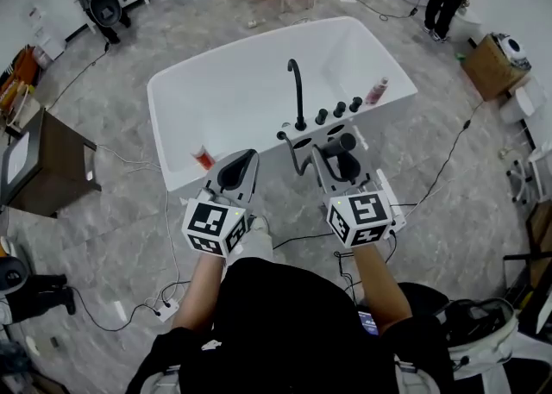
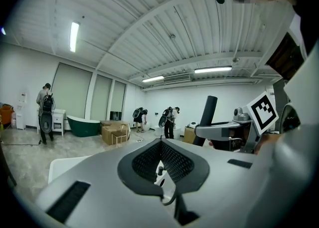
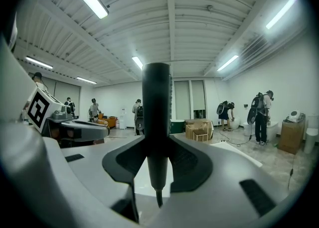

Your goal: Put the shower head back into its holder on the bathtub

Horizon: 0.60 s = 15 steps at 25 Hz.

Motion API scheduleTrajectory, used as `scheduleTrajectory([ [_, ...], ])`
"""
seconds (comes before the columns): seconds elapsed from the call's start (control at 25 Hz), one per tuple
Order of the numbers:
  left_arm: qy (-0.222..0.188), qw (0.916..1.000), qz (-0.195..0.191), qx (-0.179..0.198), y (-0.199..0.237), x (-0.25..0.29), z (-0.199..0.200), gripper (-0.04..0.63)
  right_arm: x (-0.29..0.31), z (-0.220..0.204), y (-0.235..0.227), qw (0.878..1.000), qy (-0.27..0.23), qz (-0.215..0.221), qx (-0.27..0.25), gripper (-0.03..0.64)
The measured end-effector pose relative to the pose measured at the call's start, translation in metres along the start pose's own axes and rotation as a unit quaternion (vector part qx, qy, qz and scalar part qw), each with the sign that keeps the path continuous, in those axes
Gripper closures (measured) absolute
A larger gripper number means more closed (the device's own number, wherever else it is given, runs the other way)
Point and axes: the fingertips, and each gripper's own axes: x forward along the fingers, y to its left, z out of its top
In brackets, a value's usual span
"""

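Head view, and from the left: a small red-topped bottle (image 1: 203, 158) stands on the near rim of the white bathtub (image 1: 226, 82). Just beside it the left gripper (image 1: 247, 159) hovers over that rim, clenched on nothing, its jaws tip to tip with only air behind them. Moving across, the black curved faucet (image 1: 297, 95) rises from the tub's deck, and a dark hose (image 1: 296, 162) loops below it by the rim. Next, the right gripper (image 1: 338, 165) is grasping the shower head (image 1: 341, 144). In the right gripper view its dark handle stands upright, pinched between the two pads. The shower head is over the deck, near the openings beside the faucet; which one is the holder I cannot tell. Further right are three black knobs (image 1: 339, 109) in a row, then a pink bottle (image 1: 377, 90) at the tub's far corner.
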Motion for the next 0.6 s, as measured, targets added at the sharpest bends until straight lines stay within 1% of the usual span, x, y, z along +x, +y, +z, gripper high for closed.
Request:
scheduleTrajectory([
  [0.48,0.016,0.9995,-0.026,-0.011,0.096,0.082,0.013,0.581,0.125,0.018,-0.021,1.000,0.014,-0.018,0.005,0.472],
  [0.6,0.021,0.9992,-0.032,-0.014,0.119,0.106,0.017,0.581,0.155,0.020,-0.032,0.999,0.022,-0.026,0.007,0.472],
])
